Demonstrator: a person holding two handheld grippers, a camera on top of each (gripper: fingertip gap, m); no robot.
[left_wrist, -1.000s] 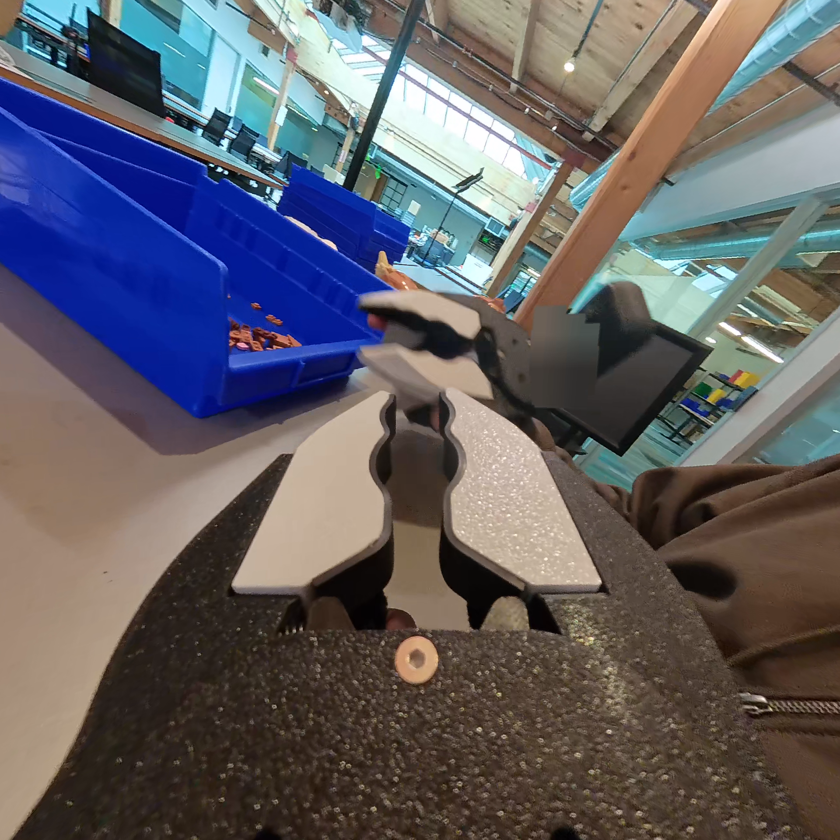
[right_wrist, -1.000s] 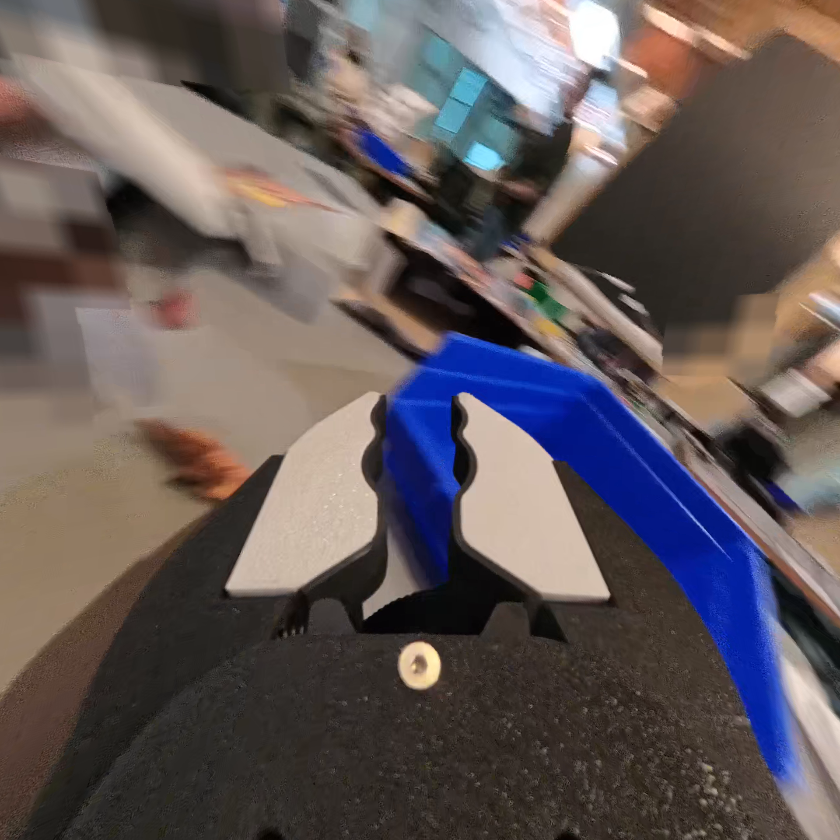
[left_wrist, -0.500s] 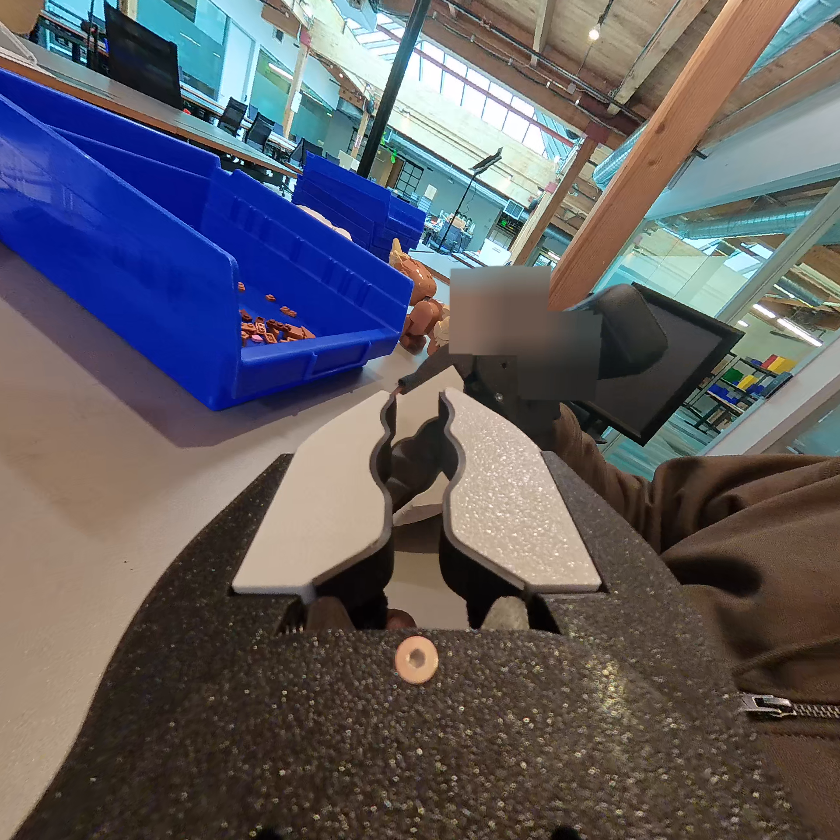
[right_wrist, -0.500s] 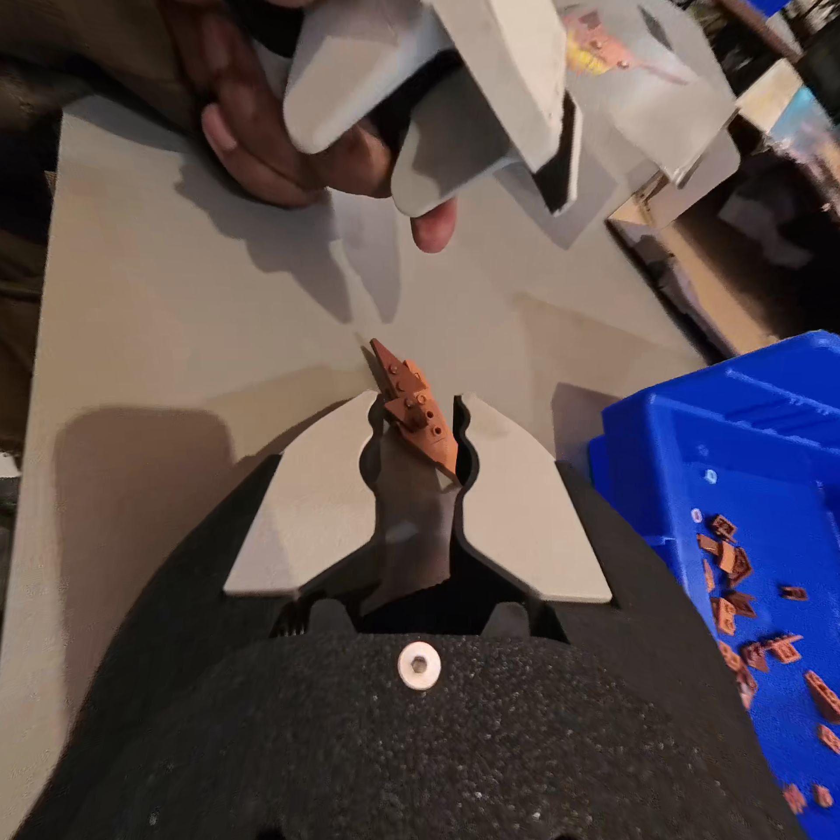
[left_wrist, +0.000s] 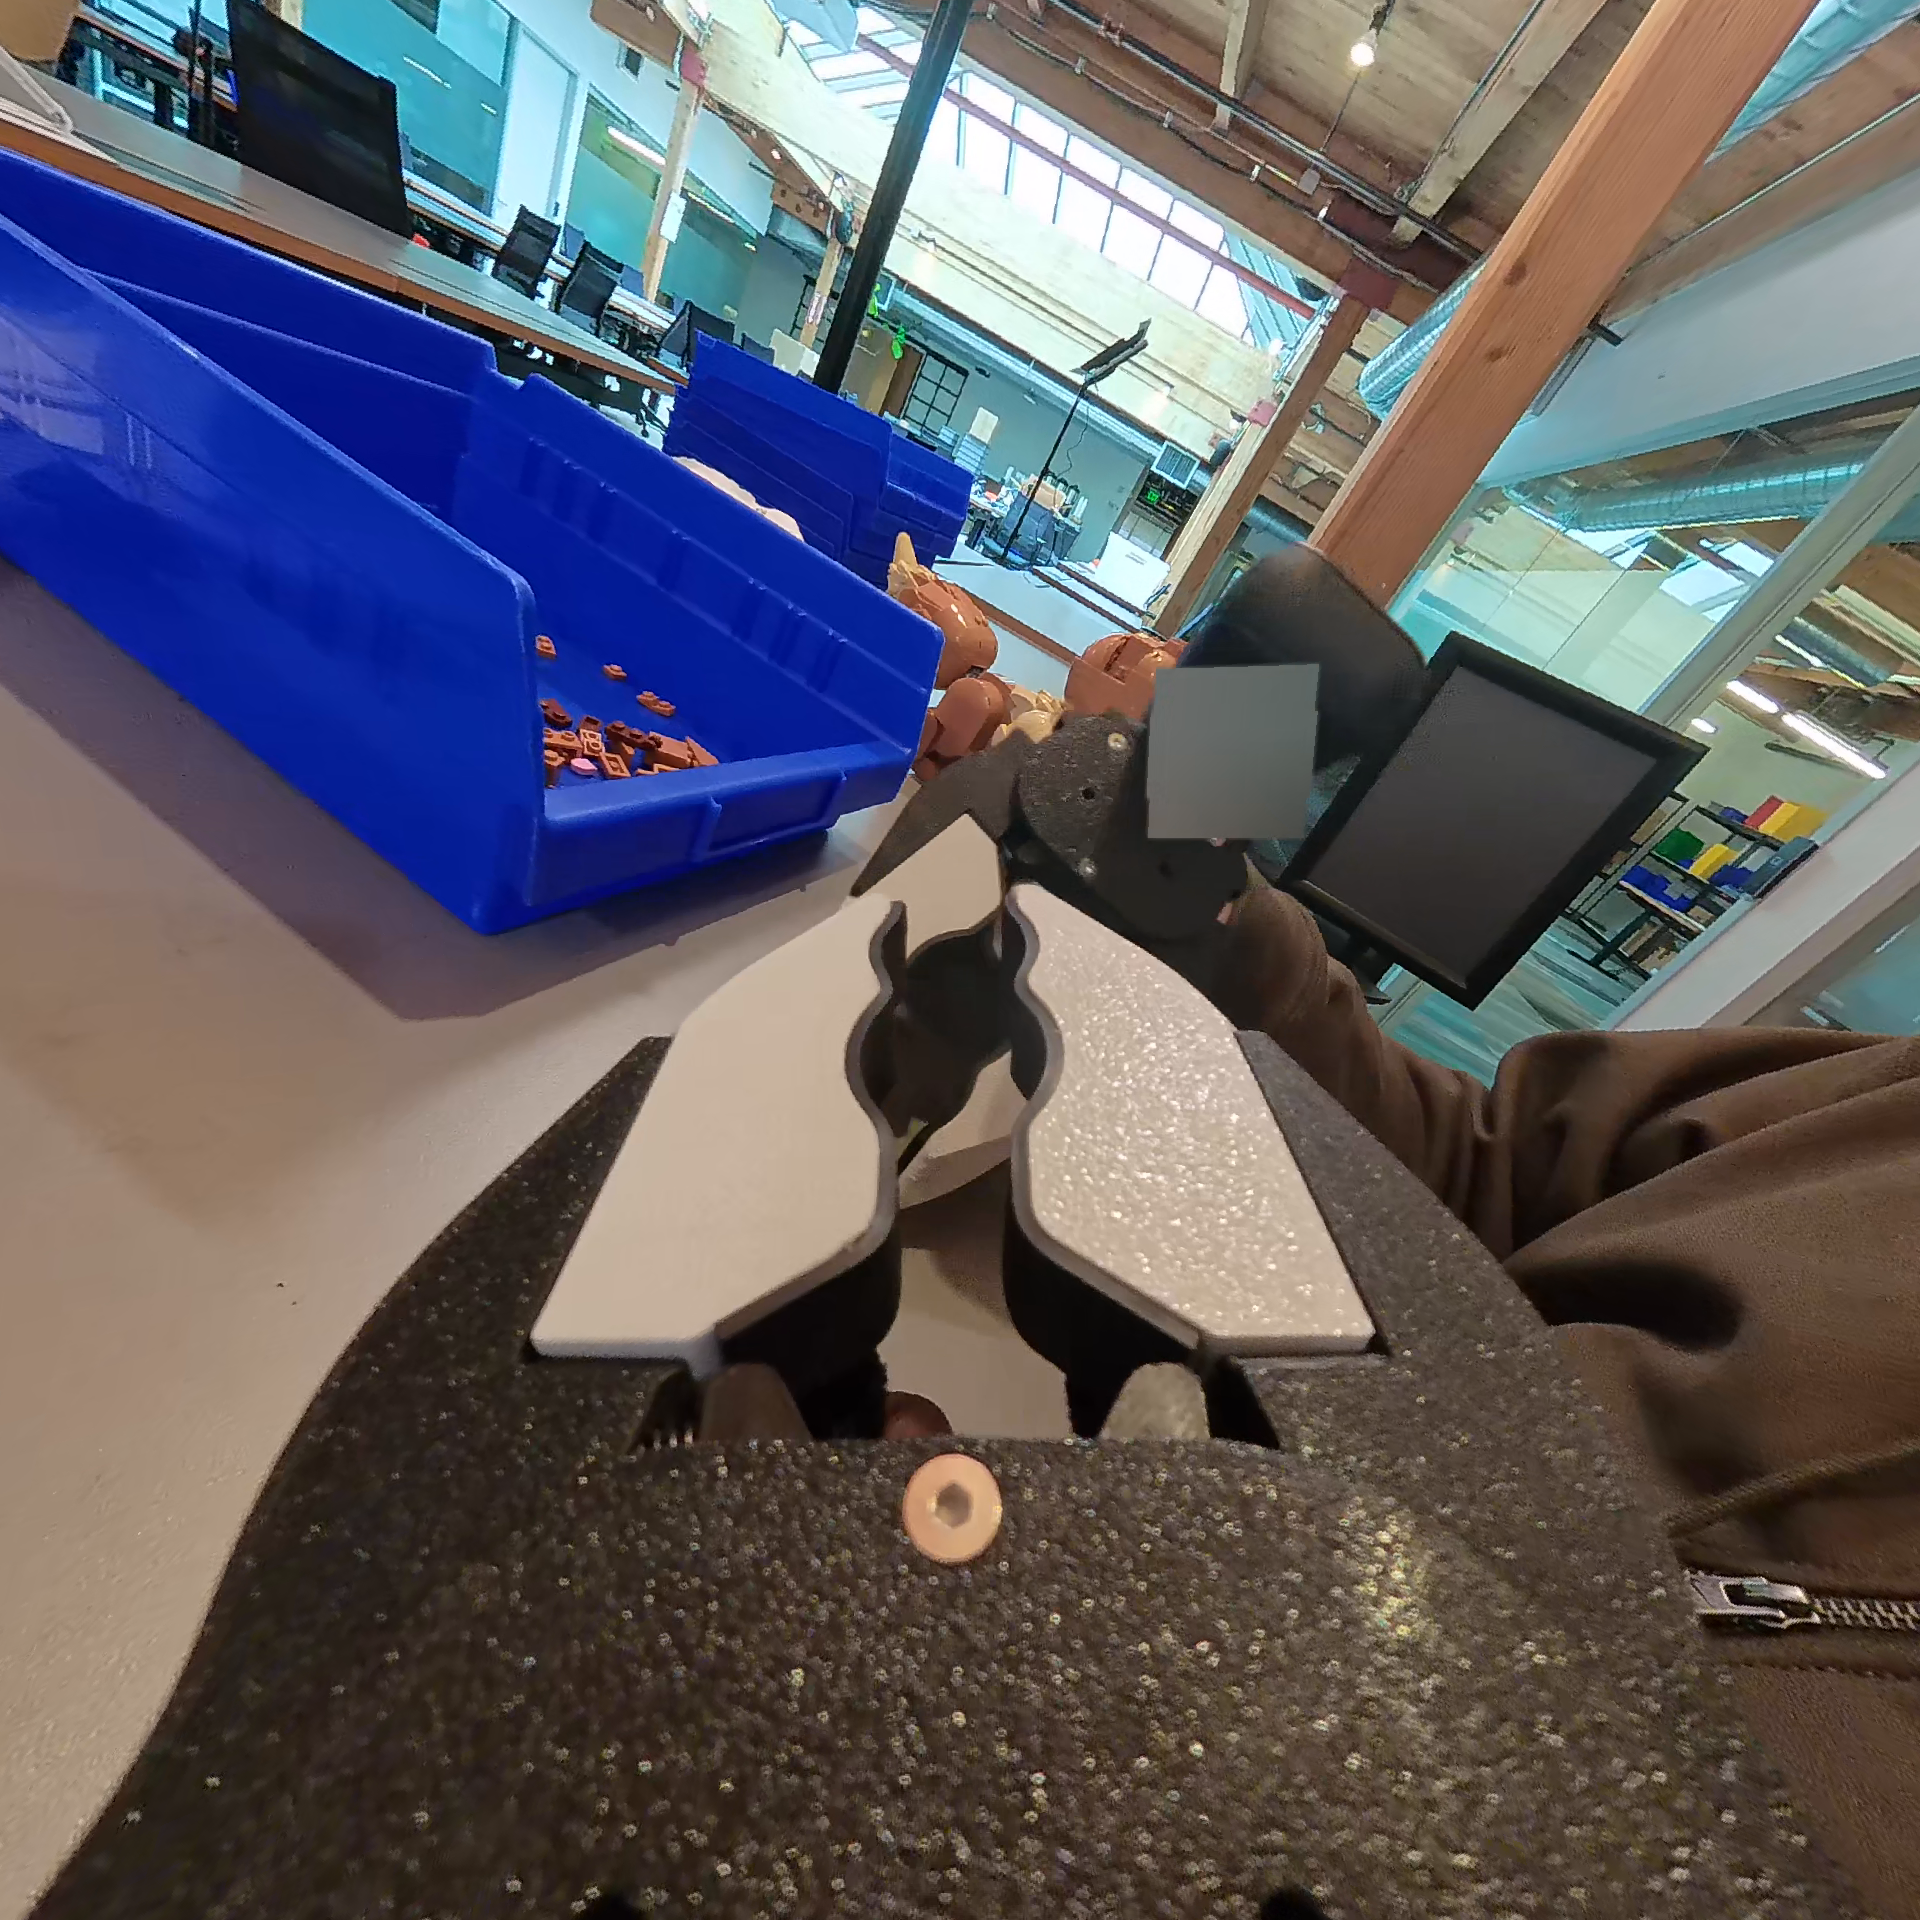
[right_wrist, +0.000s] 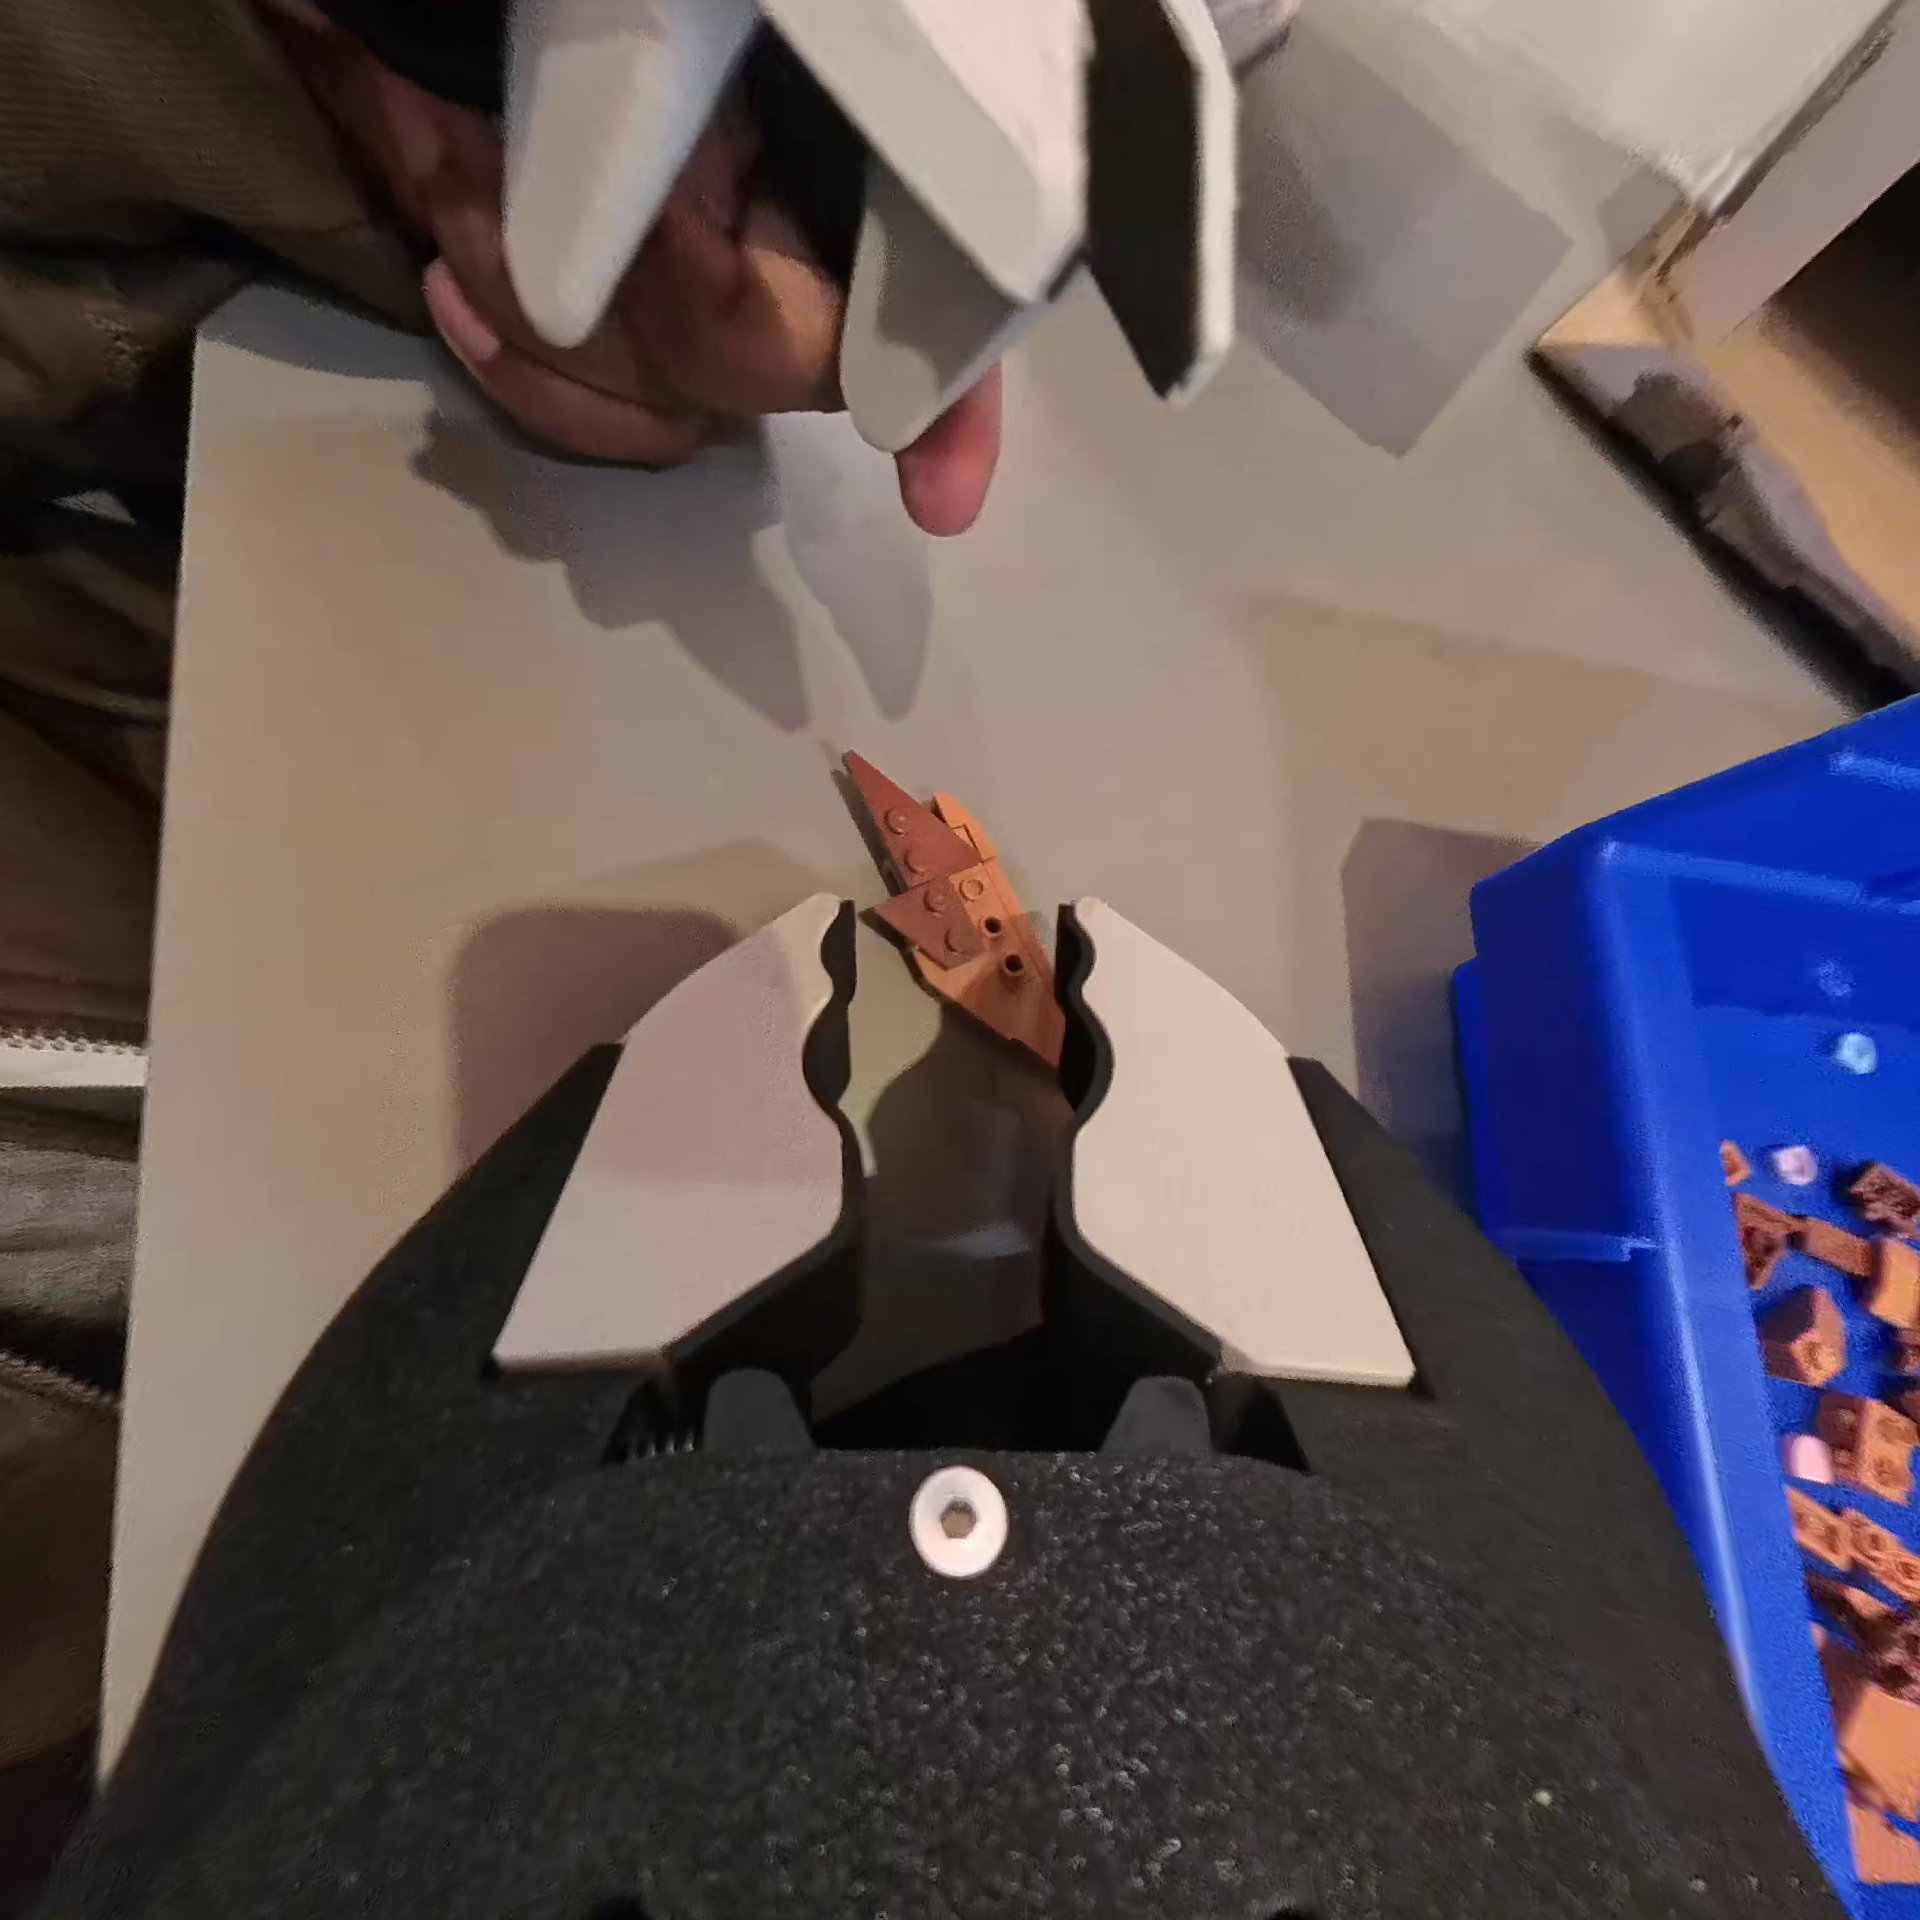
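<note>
Right gripper (right_wrist: 956, 920) hangs over the grey table (right_wrist: 416, 727), jaws fairly wide, straddling a brown brick wedge (right_wrist: 961, 925) lying on the table; the wedge's tail touches the right pad, the left pad stands clear; left gripper (left_wrist: 951, 914) stands narrowly parted, gripping nothing; blue bin (right_wrist: 1662, 1039) of brown bricks (left_wrist: 613, 743) beside

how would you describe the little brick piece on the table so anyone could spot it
On the grey table, left of the blue bin, lies a pointed brown brick piece between the right gripper jaws. Unlike the loose bricks in the bin, it lies alone.
</note>
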